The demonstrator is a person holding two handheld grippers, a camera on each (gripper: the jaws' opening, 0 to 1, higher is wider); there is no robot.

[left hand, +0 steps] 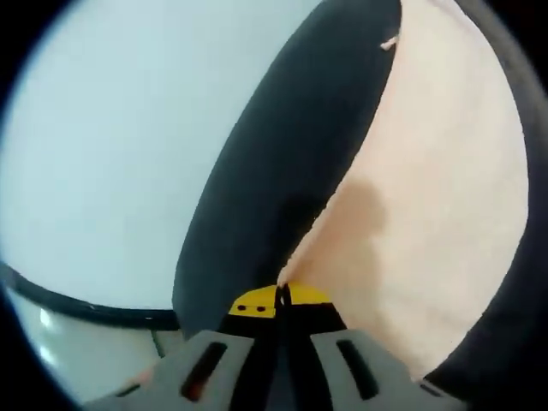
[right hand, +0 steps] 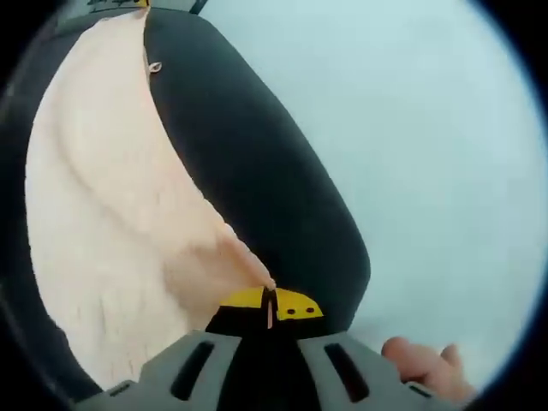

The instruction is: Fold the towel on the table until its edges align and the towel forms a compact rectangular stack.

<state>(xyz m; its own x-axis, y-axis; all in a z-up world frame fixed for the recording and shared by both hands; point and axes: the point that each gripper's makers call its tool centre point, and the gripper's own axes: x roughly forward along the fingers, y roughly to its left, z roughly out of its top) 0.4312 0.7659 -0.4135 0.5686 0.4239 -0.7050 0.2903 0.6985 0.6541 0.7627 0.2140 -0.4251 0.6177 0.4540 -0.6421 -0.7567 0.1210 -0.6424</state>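
Closest, the left gripper (left hand: 280, 300) and right gripper (right hand: 270, 306) are each pinched tight on an edge of the peach towel (right hand: 111, 223), which stretches toward twelve o'clock over a black mat (right hand: 257, 171). Matching both corners evenly before lowering would likely keep edges aligned. Beyond lies a pale table (right hand: 428, 137).

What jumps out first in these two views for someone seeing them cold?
The pale peach towel dominates, lying on a black surface on the right of the left gripper view and on the left of the right gripper view. Each gripper is shut on a towel corner: the left gripper and the right gripper, yellow tips together. A person's fingers show at the lower right of the right gripper view.
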